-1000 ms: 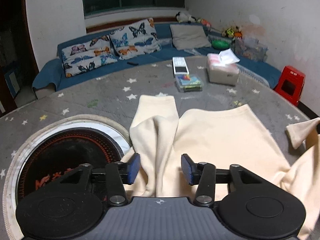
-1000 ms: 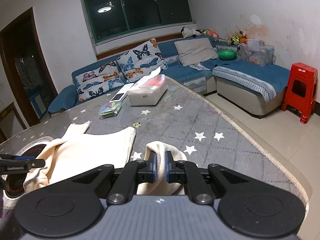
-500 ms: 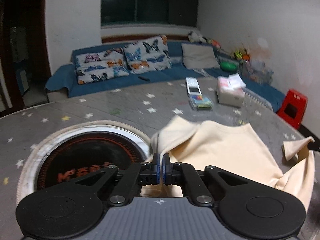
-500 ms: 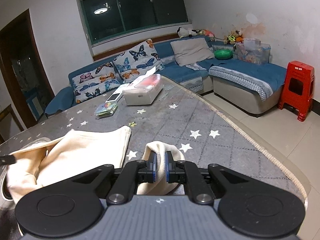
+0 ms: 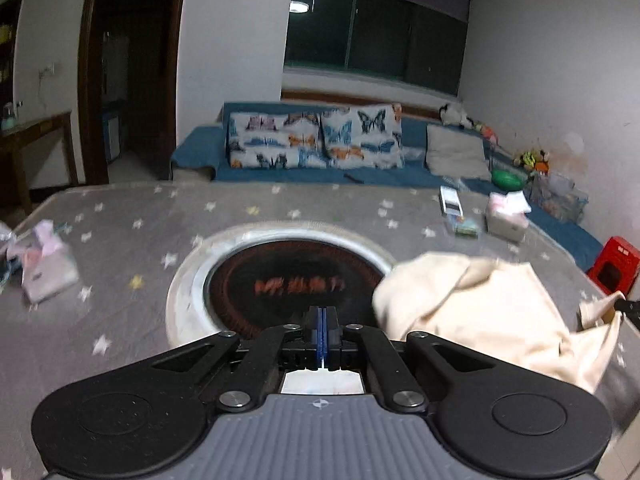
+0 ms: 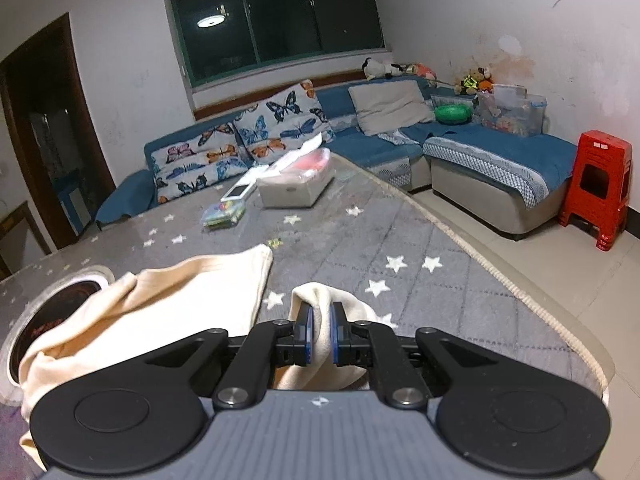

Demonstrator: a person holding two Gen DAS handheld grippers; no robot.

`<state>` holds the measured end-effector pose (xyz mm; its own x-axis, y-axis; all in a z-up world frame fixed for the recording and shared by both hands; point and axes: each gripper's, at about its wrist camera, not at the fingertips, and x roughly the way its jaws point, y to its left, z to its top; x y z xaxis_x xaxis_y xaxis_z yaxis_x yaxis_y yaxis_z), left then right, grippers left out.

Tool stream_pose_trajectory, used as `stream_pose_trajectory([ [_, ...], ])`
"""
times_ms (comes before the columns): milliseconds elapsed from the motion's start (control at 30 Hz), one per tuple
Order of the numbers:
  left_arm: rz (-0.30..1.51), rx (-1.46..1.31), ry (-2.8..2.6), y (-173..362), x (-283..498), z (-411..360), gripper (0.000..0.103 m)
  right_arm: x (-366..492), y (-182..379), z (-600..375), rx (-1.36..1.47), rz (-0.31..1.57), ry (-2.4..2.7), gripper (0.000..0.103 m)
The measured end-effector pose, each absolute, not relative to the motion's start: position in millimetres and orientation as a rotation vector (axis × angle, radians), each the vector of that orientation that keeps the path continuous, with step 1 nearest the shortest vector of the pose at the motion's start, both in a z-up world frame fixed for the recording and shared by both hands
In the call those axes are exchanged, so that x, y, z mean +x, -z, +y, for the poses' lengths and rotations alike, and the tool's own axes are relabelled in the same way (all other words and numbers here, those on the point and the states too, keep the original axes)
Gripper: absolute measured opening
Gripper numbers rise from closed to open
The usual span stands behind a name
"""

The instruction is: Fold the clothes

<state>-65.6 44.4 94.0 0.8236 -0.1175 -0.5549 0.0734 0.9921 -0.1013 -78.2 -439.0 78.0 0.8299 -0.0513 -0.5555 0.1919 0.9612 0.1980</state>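
A: Left gripper (image 5: 322, 330) first?
B: Pads were pressed together, nothing visible between them. It sat over the round black hotplate (image 5: 296, 280) sunk in the table. That view was smeared by motion, so I couldn't read the red lettering on the plate.

A: Right gripper (image 6: 320, 336)?
B: Clamped on a fold of the cream sweatshirt (image 6: 168, 304), cloth pinched between the blue pads and drooping below them.

A: Where was the garment overall?
B: On the grey star-print table cover (image 6: 400, 240), bunched. Its left end lay over the hotplate's rim, a straight hem edge ran toward the far side, and the pinched piece was near the table's right edge. In the left view it was a rumpled heap just right of the hotplate.

A: Further back?
B: A small clear box of coloured bits (image 6: 223, 216), a white flat device (image 6: 240, 190) and a tissue box (image 6: 296, 186) on the far part of the table. Some pinkish packets (image 5: 46, 264) on the left, blurred. Behind, a blue corner sofa (image 6: 492, 156) with butterfly cushions (image 6: 280, 122), and a red plastic stool (image 6: 598, 192) on the floor.
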Motion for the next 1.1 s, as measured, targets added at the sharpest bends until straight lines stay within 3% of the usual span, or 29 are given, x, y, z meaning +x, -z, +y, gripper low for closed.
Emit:
stream_pose_trajectory([
  [100, 0.632, -0.063, 0.113, -86, -57, 37, 0.006, -79, -74, -443, 0.265, 0.587, 0.149, 0.008],
  [233, 0.642, -0.015, 0.146, -77, -38, 8, 0.037, -82, -72, -446, 0.266, 0.592, 0.162, 0.008],
  [367, 0.616, 0.079, 0.218, -71, -19, -32, 0.043, -82, -70, -448, 0.27, 0.598, 0.167, 0.008],
  [767, 0.656, 0.343, 0.321, -26, 39, -106, 0.043, -77, -69, -452, 0.27, 0.611, 0.155, 0.009],
  [867, 0.677, 0.33, 0.298, -21, 48, -101, 0.028, -74, -66, -453, 0.27, 0.619, 0.156, 0.009],
  [933, 0.685, 0.312, 0.279, -21, 52, -93, 0.01, -73, -65, -453, 0.27, 0.623, 0.158, 0.009],
  [1100, 0.654, 0.191, 0.258, -36, 48, -63, 0.003, -72, -63, -455, 0.269, 0.626, 0.166, 0.009],
])
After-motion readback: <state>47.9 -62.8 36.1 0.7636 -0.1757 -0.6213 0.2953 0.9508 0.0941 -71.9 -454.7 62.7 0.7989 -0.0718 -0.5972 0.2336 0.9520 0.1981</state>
